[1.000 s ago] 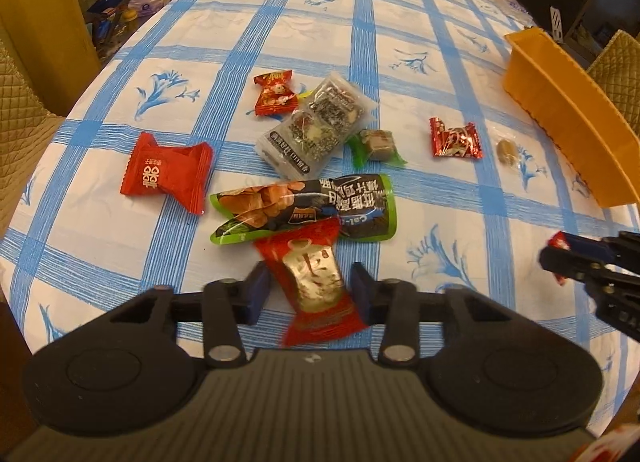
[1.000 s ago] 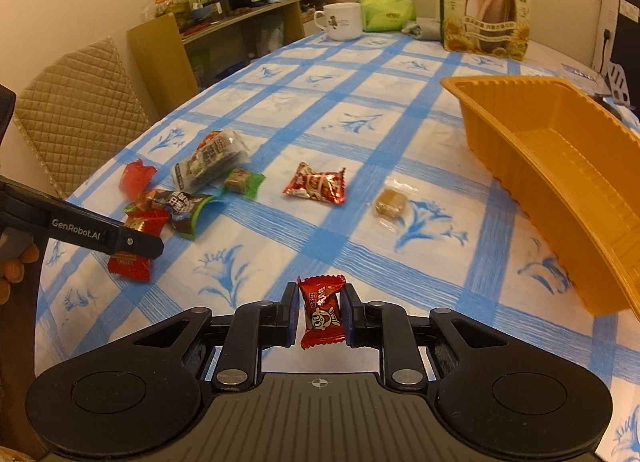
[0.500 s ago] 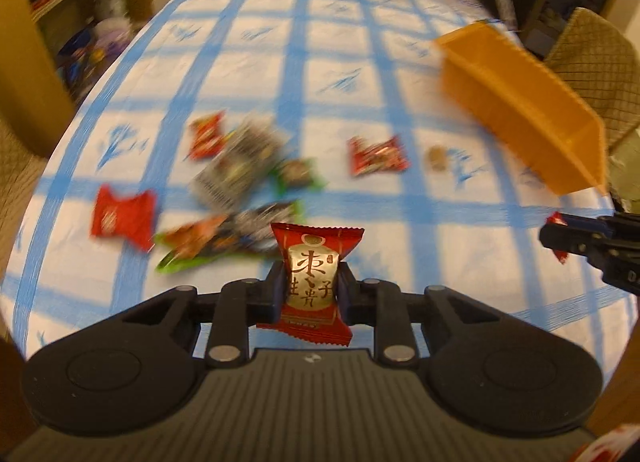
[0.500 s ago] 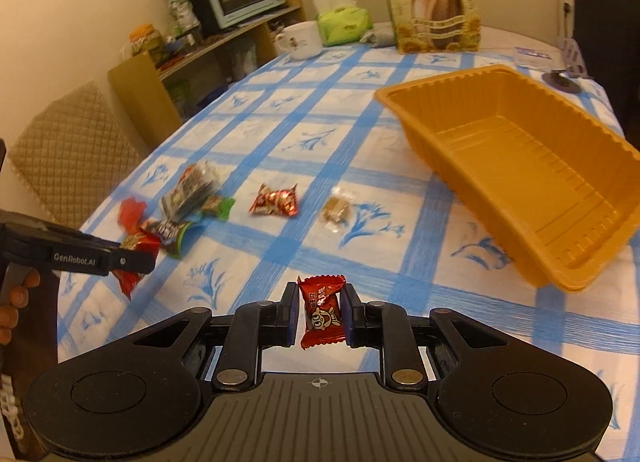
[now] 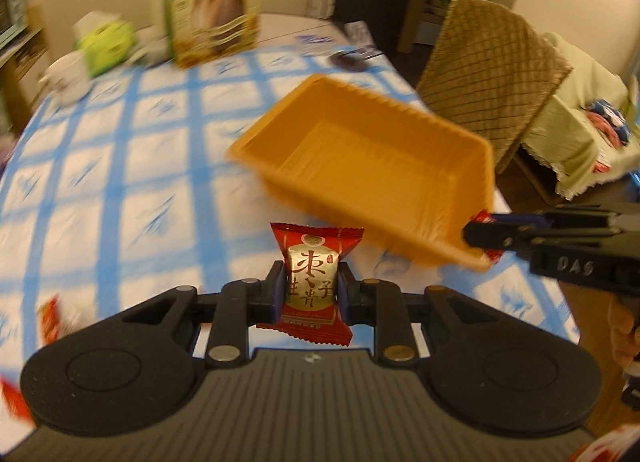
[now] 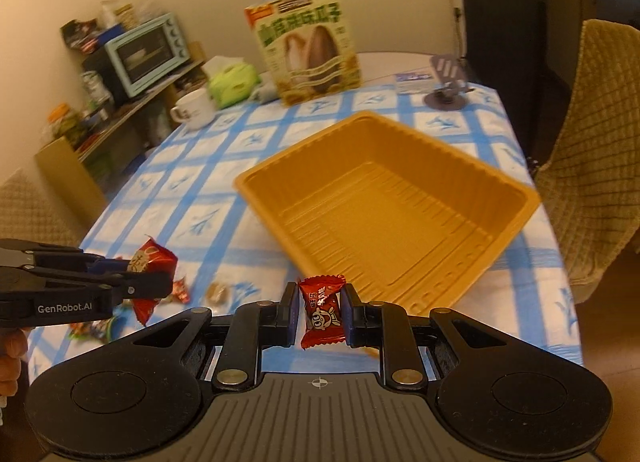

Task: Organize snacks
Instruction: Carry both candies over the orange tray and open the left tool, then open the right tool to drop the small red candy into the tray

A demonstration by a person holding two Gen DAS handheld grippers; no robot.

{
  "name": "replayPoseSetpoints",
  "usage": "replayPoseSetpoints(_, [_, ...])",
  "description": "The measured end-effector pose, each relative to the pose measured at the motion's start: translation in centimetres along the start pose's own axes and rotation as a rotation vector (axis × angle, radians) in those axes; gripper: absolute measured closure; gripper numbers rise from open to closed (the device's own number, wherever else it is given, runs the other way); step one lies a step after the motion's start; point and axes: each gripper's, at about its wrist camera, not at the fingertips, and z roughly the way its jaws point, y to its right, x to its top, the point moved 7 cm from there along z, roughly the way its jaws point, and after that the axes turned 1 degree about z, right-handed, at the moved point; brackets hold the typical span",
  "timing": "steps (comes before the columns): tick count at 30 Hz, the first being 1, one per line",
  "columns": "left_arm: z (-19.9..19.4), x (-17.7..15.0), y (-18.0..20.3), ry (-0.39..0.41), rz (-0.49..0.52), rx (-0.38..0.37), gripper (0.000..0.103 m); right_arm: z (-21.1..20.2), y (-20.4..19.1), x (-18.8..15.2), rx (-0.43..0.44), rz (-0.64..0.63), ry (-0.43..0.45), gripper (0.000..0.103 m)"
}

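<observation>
The orange tray (image 6: 404, 198) sits in the middle of the right wrist view on the blue-checked tablecloth (image 6: 208, 182), and its ribbed floor shows nothing inside. In the left wrist view the same tray (image 5: 360, 166) lies centre-right, smeared by blur.

The left gripper (image 5: 311, 288) is clamped on a red and gold snack packet (image 5: 312, 282), held upright at lower centre of its view, short of the tray's near wall. The right gripper (image 6: 321, 312) is clamped on a small red candy (image 6: 322, 310) at lower centre of its view, just before the tray's near corner.

In the right wrist view the left gripper enters from the left edge, its packet (image 6: 150, 262) half covered by the fingers. Below it, a few loose snacks (image 6: 182, 290) lie on the cloth, partly hidden by the gripper and too blurred to tell apart. In the left wrist view the right gripper (image 5: 478, 236) comes in from the right edge, overlapping the tray's near corner, with only slivers of its candy showing. Red wrappers at that view's lower-left edge are cut off.

A sunflower seed box (image 6: 308, 46), a mug (image 6: 194, 108) and a green tissue pack (image 6: 234, 82) stand in the upper part of the right wrist view, beyond the tray.
</observation>
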Motion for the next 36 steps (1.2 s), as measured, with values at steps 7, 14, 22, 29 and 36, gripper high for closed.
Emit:
replayPoseSetpoints(7, [4.2,4.8,3.2,0.011,0.071,-0.042,0.080,1.7,3.3,1.9,-0.041,0.028,-0.003,0.081])
replayPoseSetpoints(14, [7.9,6.9,4.8,-0.031,0.090,-0.053,0.080,3.5,5.2,2.7,-0.063,0.036,-0.028,0.081])
replayPoseSetpoints(22, [10.6,7.3,5.4,-0.076,0.095,-0.050,0.079,4.5,6.5,3.1,-0.066,0.035,-0.044,0.081])
replayPoseSetpoints(29, [11.7,7.0,5.3,-0.093,0.087,-0.033,0.075,4.7,7.1,3.1,-0.059,0.037,-0.050,0.081])
replayPoseSetpoints(36, [11.0,6.9,4.7,-0.089,0.079,-0.017,0.075,4.9,7.0,3.1,-0.040,0.033,-0.051,0.081])
